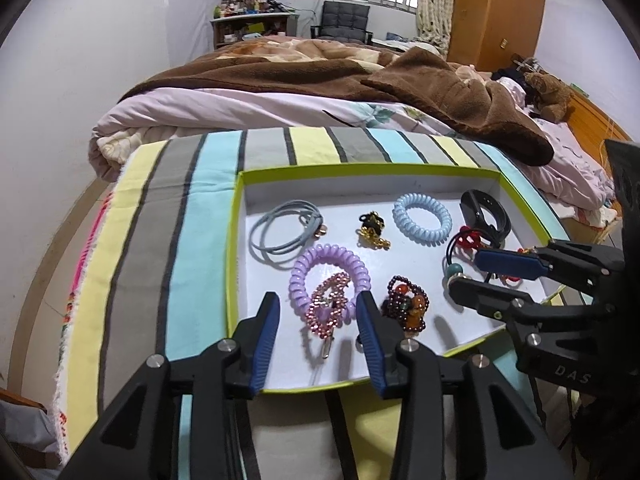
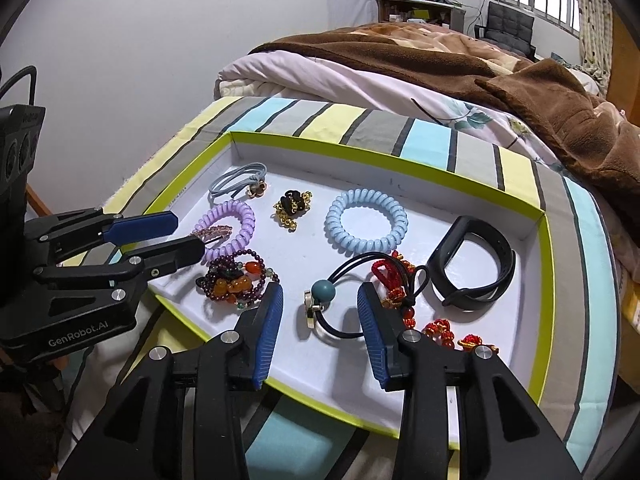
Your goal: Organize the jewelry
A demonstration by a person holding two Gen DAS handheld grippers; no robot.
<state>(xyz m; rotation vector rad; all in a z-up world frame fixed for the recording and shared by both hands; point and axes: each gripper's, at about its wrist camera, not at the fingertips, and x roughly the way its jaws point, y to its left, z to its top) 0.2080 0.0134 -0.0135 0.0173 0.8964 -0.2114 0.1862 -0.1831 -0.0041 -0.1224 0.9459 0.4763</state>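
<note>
- Left gripper (image 1: 318,312): low over the tray's near left corner, jaws spread, holding nothing, astride the pink beaded clip (image 1: 328,312).
- Right gripper (image 2: 320,304): low over the near middle of the tray, jaws spread, holding nothing, astride the black hair tie (image 2: 340,288) with its teal bead.
- Tray (image 1: 240,240), white with green rim, on a striped cloth (image 1: 192,208): all jewelry lies inside.
- Coil hair ties, two: purple (image 1: 328,276) left, blue (image 1: 422,222) farther right.
- Grey hair tie (image 1: 284,232), one, far left.
- Bead bracelet (image 1: 408,306), one.
- Black wristband (image 1: 486,212), one, right.

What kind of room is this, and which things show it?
Most likely a home bedroom. A bed with a brown blanket lies behind the jewelry tray, a wooden wardrobe stands by the window, and a teddy bear sits on the bed.
</note>
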